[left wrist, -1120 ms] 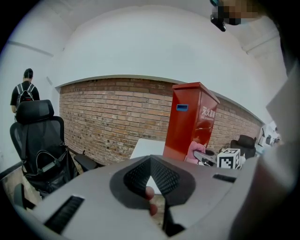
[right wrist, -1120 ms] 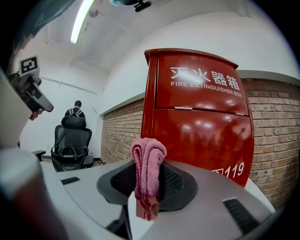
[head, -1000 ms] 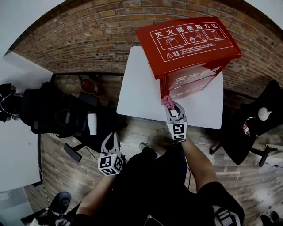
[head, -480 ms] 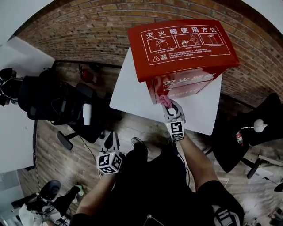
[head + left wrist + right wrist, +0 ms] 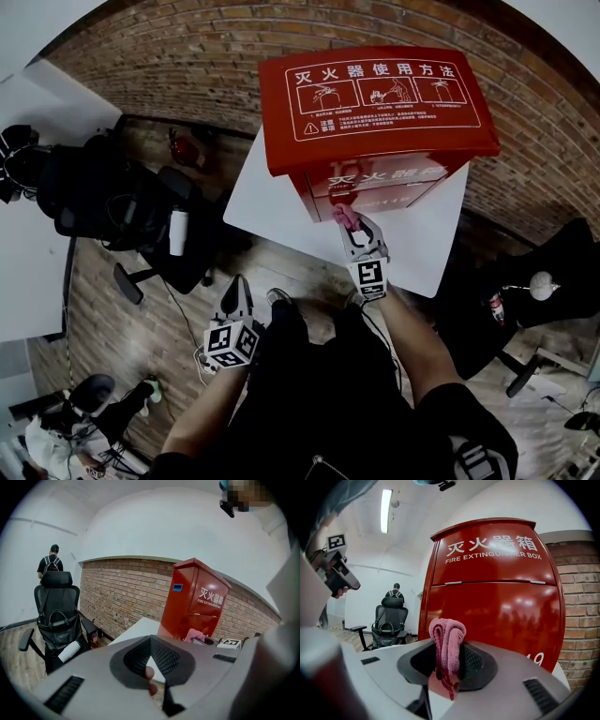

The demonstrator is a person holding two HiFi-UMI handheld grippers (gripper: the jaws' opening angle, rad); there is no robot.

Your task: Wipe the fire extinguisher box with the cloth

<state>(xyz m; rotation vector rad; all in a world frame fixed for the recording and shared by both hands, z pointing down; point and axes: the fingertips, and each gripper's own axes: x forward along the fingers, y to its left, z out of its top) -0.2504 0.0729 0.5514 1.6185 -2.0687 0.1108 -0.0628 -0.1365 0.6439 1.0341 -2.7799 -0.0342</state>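
Observation:
A red fire extinguisher box (image 5: 375,112) with white lettering stands on a white table (image 5: 272,202) against a brick wall. It fills the right gripper view as a red front panel (image 5: 497,597), and shows at a distance in the left gripper view (image 5: 194,604). My right gripper (image 5: 352,223) is shut on a folded pink cloth (image 5: 447,641), held just in front of the box's lower front face. The left gripper (image 5: 236,289) hangs low to the left, away from the table, jaws closed with nothing between them (image 5: 151,654).
A black office chair (image 5: 103,202) with a white bottle (image 5: 175,232) stands left of the table. Another dark chair (image 5: 553,272) is at the right. A person (image 5: 50,564) stands far off behind the chair. The floor is wood planks.
The view has shifted so the box and table sit lower and nearer the centre. My right gripper with the cloth stays close to the box's front face; the left gripper stays low.

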